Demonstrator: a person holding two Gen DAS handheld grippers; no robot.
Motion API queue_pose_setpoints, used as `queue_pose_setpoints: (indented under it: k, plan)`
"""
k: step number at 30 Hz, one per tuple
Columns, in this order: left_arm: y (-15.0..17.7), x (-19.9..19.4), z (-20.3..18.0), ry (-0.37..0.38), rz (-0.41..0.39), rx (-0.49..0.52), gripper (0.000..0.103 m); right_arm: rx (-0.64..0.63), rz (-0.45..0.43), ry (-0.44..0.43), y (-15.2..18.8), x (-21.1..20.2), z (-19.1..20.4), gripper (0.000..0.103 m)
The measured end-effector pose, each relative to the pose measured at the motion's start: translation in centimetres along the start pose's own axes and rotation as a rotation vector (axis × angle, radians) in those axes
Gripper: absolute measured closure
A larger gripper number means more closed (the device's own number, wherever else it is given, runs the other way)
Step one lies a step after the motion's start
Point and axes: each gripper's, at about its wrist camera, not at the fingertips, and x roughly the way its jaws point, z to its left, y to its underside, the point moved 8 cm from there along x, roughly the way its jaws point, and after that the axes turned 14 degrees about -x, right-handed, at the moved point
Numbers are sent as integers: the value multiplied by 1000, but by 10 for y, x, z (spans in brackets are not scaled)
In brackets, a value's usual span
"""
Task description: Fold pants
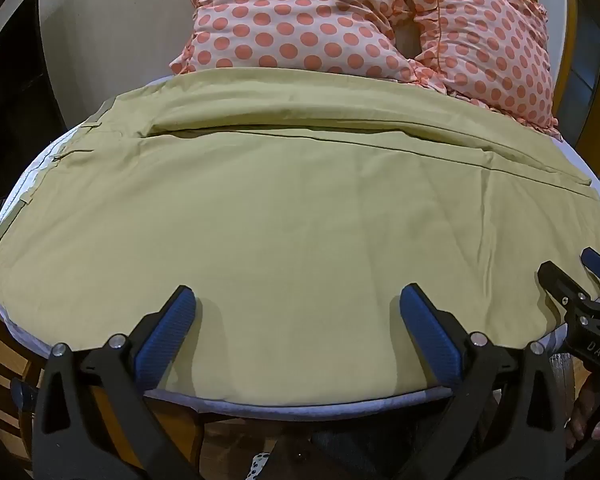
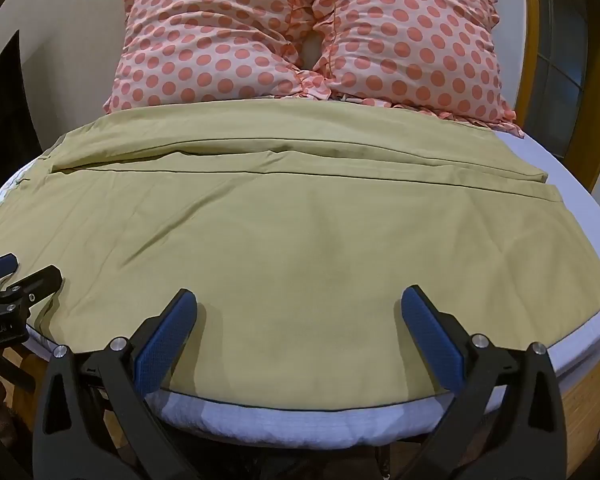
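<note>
The left gripper (image 1: 298,300) hangs over the near edge of the pants (image 1: 284,216) with its blue-padded fingers (image 1: 168,332) spread wide apart and nothing between them; the right gripper (image 2: 300,304) hangs the same way just beside it, fingers (image 2: 432,340) likewise parted and gripping nothing; each one shows at the edge of the other's view, the right at the far right of the left wrist view, the left at the far left of the right wrist view; the olive-tan pants lie spread flat across a bed with a white sheet (image 2: 284,416), the waistband with its belt loops (image 1: 88,124) toward the left and the leg hems (image 2: 556,196) toward the right; one leg lies over the other, the long seam lines running left to right across the far half of the cloth; two peach polka-dot pillows (image 2: 312,40) with ruffled edges stand side by side at the far edge of the pants, touching the fabric.
</note>
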Motion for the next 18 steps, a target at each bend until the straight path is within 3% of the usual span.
queue_pose_setpoints:
  k: [18]
  plan:
    - [0,0,0,0,-3,1,2,4,-8,0,0,0,1,1]
